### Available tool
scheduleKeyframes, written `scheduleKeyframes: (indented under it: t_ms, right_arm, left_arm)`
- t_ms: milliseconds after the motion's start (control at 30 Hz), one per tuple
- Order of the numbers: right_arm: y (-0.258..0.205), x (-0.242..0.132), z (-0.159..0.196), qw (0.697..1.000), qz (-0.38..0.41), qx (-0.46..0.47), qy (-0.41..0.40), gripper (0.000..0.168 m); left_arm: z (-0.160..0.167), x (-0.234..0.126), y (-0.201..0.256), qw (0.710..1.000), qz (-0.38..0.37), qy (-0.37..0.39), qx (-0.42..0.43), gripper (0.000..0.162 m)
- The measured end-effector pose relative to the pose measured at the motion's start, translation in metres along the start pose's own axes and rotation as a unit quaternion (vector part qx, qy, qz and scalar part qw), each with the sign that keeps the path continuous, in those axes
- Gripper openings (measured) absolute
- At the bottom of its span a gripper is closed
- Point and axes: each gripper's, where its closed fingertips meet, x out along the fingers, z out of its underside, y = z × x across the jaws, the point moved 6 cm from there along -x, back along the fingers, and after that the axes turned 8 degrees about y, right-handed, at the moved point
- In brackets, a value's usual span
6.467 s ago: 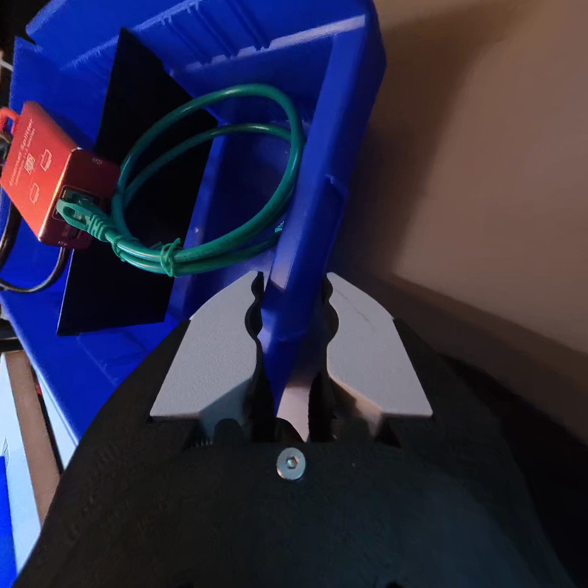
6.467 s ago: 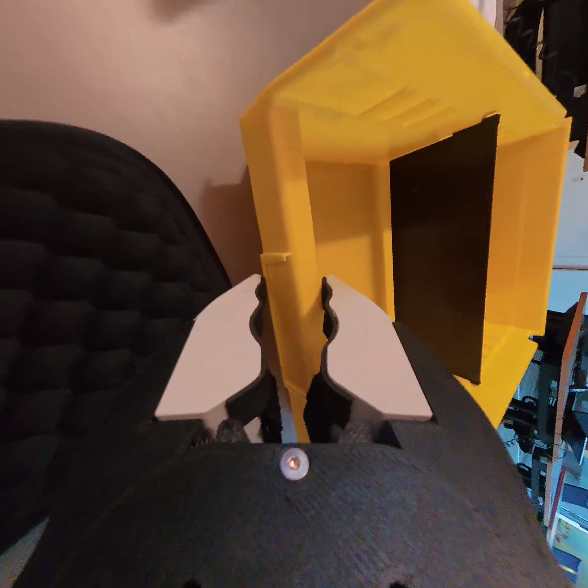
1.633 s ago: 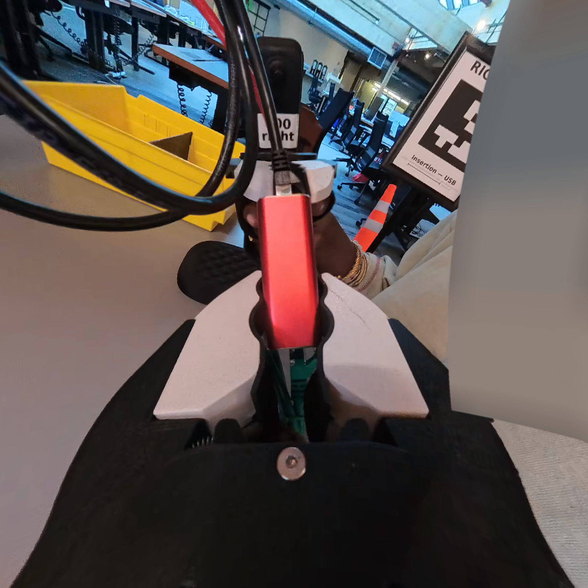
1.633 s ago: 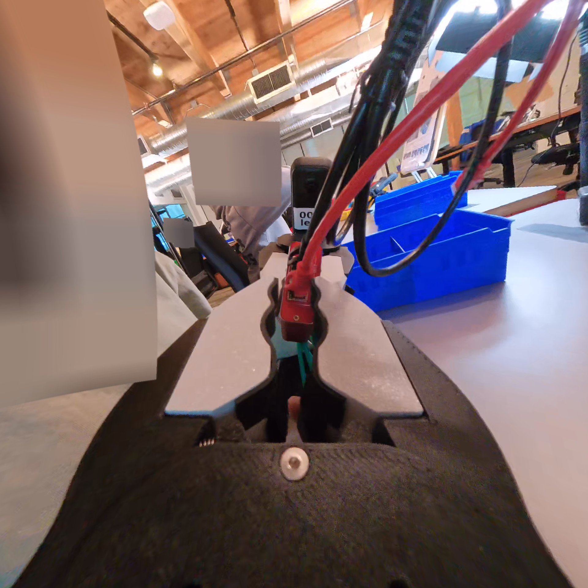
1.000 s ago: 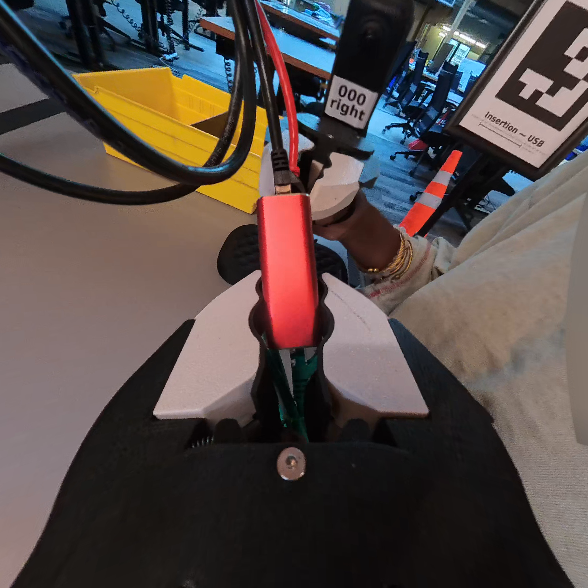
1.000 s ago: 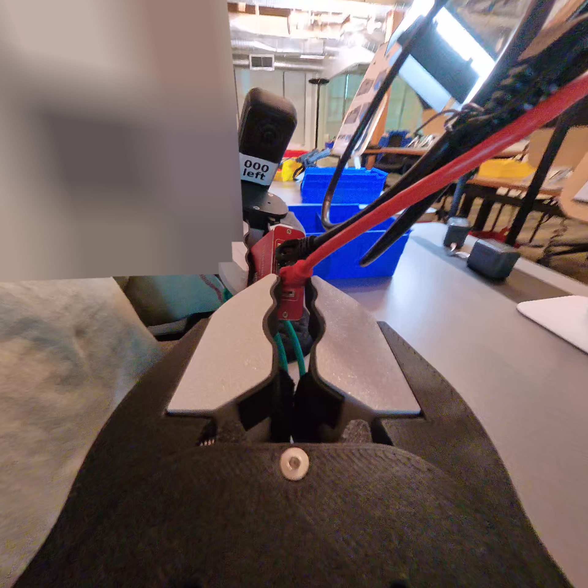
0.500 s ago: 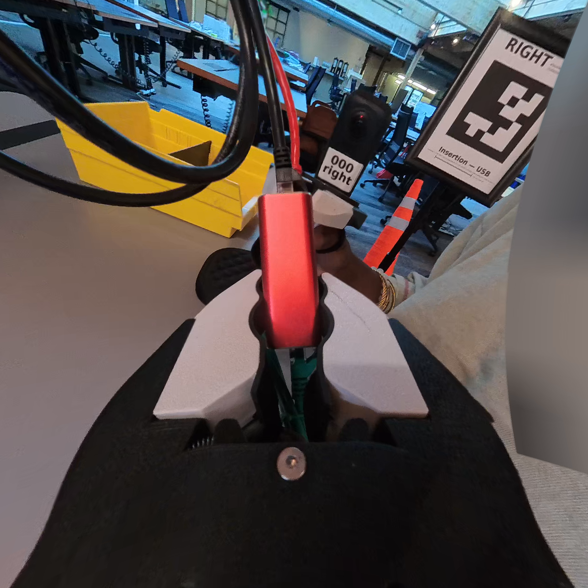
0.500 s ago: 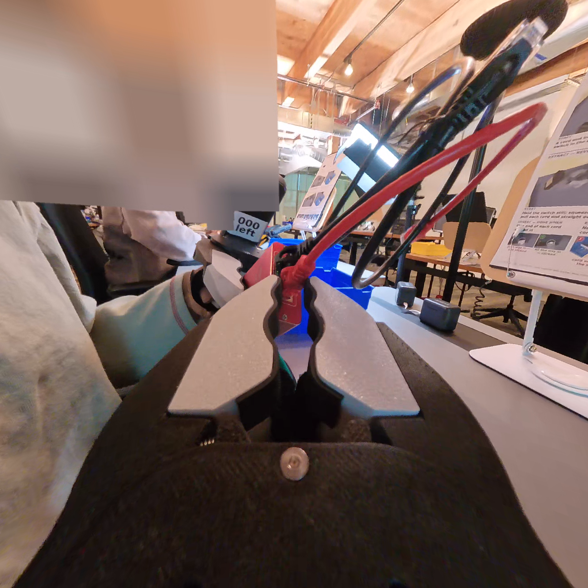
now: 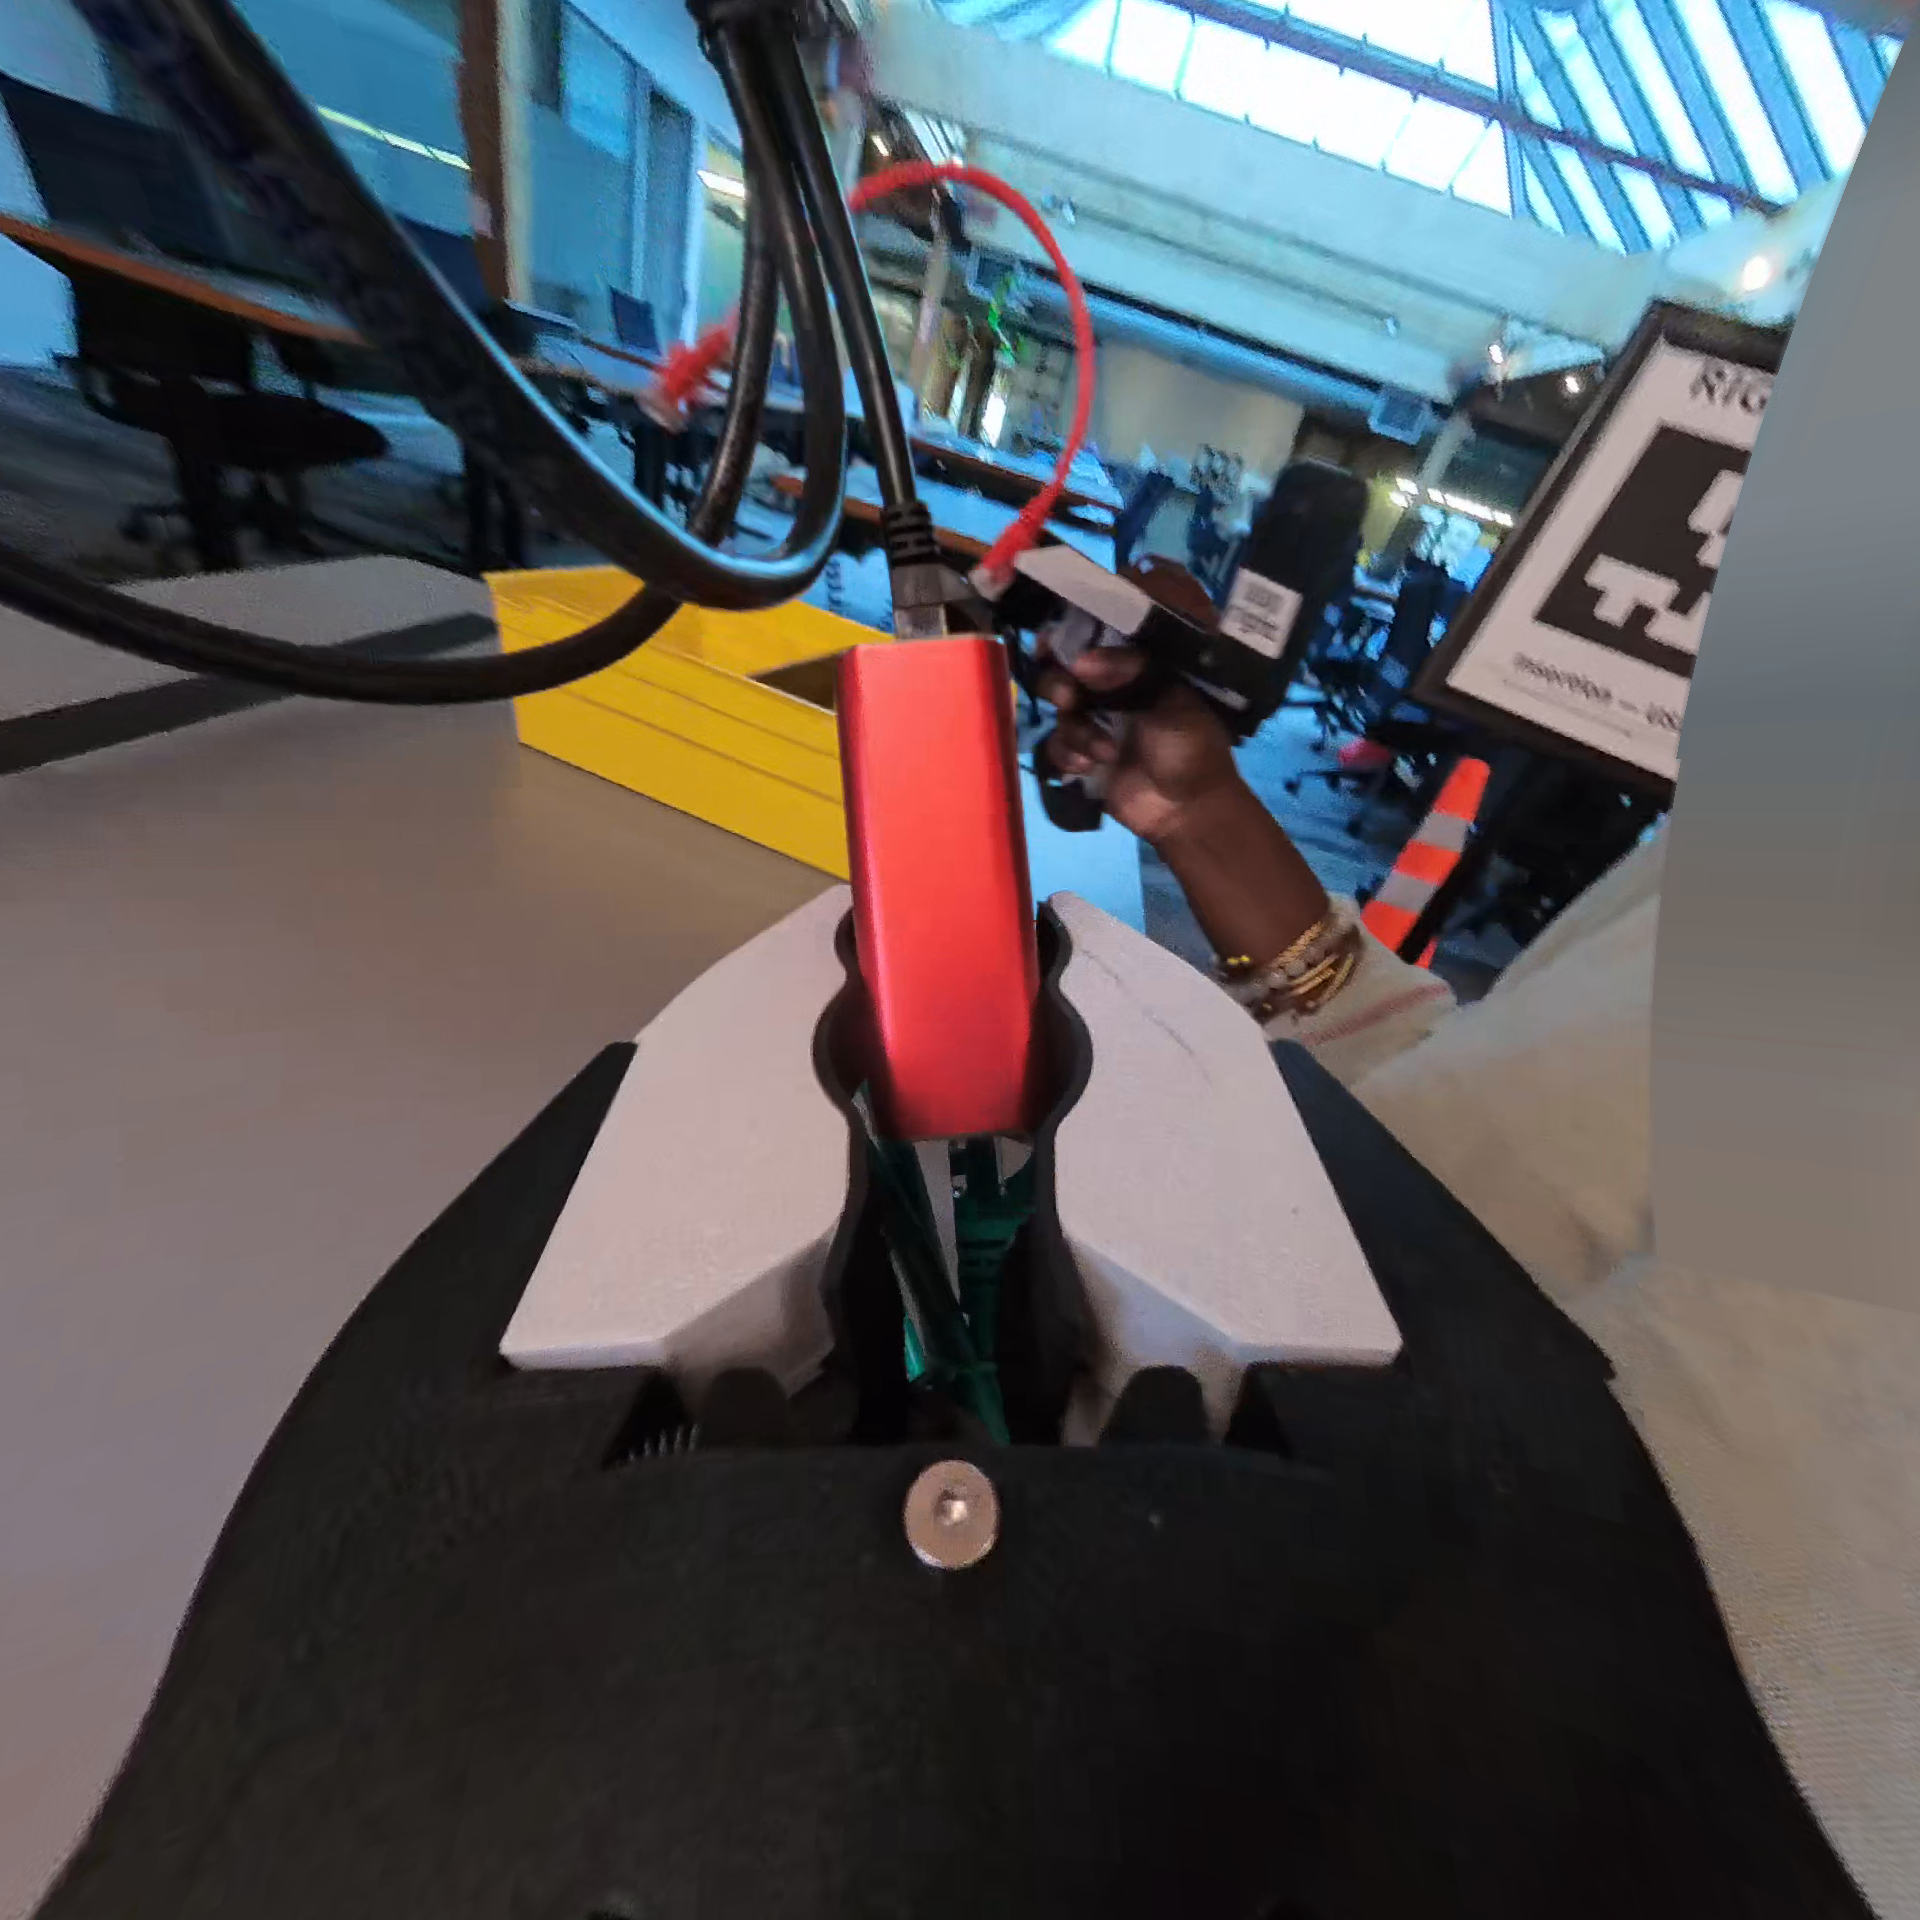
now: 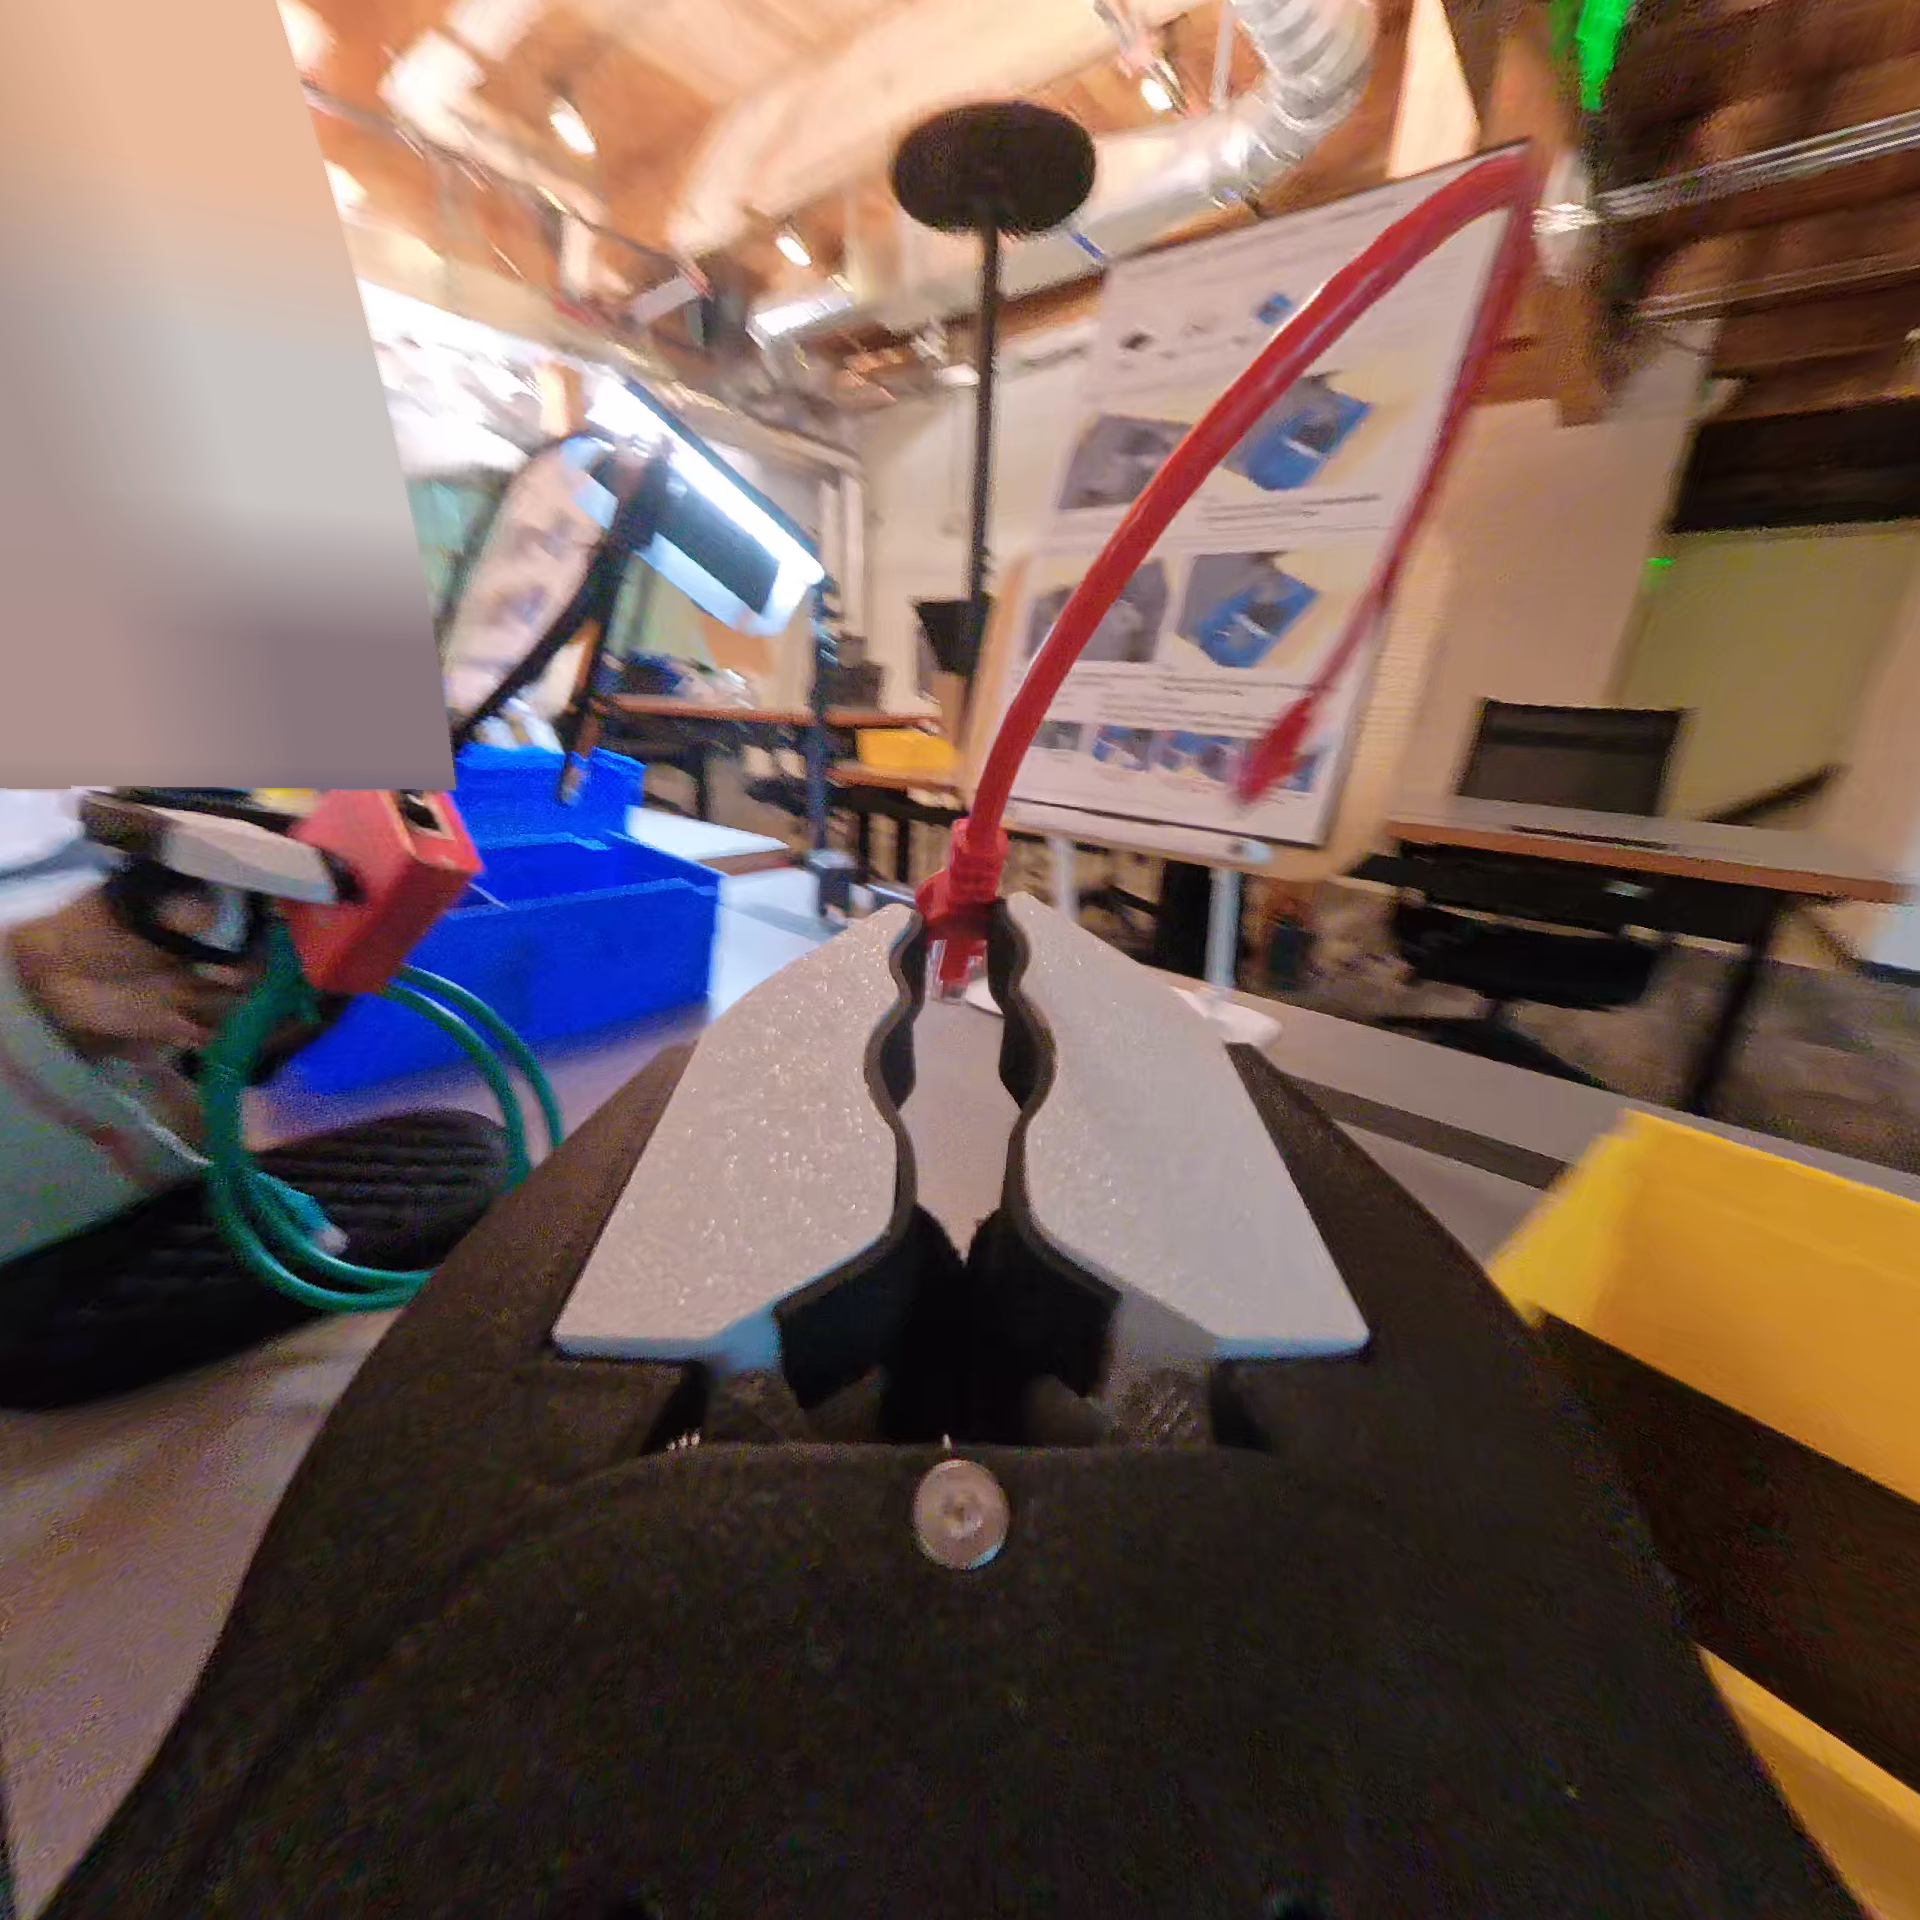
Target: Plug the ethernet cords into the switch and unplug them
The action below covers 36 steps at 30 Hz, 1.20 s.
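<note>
My left gripper (image 9: 940, 940) is shut on the red switch (image 9: 935, 883), held upright above the grey table. A black cord (image 9: 831, 343) is plugged into its far end and a green cord (image 9: 971, 1268) hangs from its near end. My right gripper (image 10: 958, 935) is shut on the plug of the red cord (image 10: 1122, 561), which arcs up free of the switch. In the right wrist view the switch (image 10: 379, 894) sits at the left with the green cord (image 10: 312, 1174) looped below it. In the left wrist view the right gripper (image 9: 1049, 592) with the red cord (image 9: 1049, 260) is behind the switch.
A yellow bin (image 9: 665, 696) stands on the table behind the switch, and it shows close at the right in the right wrist view (image 10: 1714, 1278). Blue bins (image 10: 582, 914) stand behind the switch. A sign board (image 10: 1226, 520) on a stand and a tag board (image 9: 1621, 561) stand nearby. The tips of one gripper are about 25 centimetres away from the tips of the other.
My right gripper has pulled the red cord's plug out of the switch and moved away to the right. My left gripper still holds the switch.
</note>
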Motion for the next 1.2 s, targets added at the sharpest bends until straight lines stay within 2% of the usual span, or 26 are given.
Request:
scheduleKeyframes:
  t_ms: [133, 267, 400, 500, 700, 867, 1033, 1133, 1200]
  right_arm:
    - [0.019, -0.03, -0.016, 0.985, 0.105, -0.105, -0.092, 0.012]
    - [0.04, -0.062, -0.025, 0.95, 0.218, -0.135, -0.179, 0.012]
    - [0.056, -0.093, -0.016, 0.875, 0.308, -0.15, -0.343, 0.012]
    - [0.061, -0.109, -0.014, 0.82, 0.34, -0.155, -0.434, 0.012]
    - [0.071, -0.116, -0.016, 0.772, 0.385, -0.143, -0.485, 0.012]
    - [0.091, -0.107, 0.013, 0.749, 0.376, -0.097, -0.537, 0.013]
    - [0.103, -0.079, 0.052, 0.742, 0.31, -0.034, -0.593, 0.014]
    - [0.101, -0.057, 0.075, 0.767, 0.239, -0.007, -0.596, 0.014]
    - [0.098, -0.045, 0.085, 0.797, 0.195, 0.02, -0.572, 0.025]
  left_arm:
    - [0.001, -0.009, -0.004, 1.0, -0.016, 0.021, -0.005, 0.029]
    - [0.001, -0.016, -0.006, 0.999, -0.034, 0.033, -0.002, 0.029]
    - [0.001, -0.019, -0.009, 0.998, -0.045, 0.034, 0.003, 0.029]
    - [0.001, -0.017, -0.008, 0.999, -0.04, 0.03, 0.004, 0.029]
    - [0.002, -0.014, -0.008, 0.999, -0.036, 0.027, 0.006, 0.029]
    - [0.002, -0.016, -0.009, 0.999, -0.039, 0.025, 0.006, 0.029]
    - [0.002, -0.017, -0.01, 0.999, -0.043, 0.025, 0.006, 0.029]
    - [0.002, -0.017, -0.011, 0.999, -0.043, 0.024, 0.005, 0.029]
    - [0.002, -0.018, -0.011, 0.999, -0.043, 0.023, 0.005, 0.029]
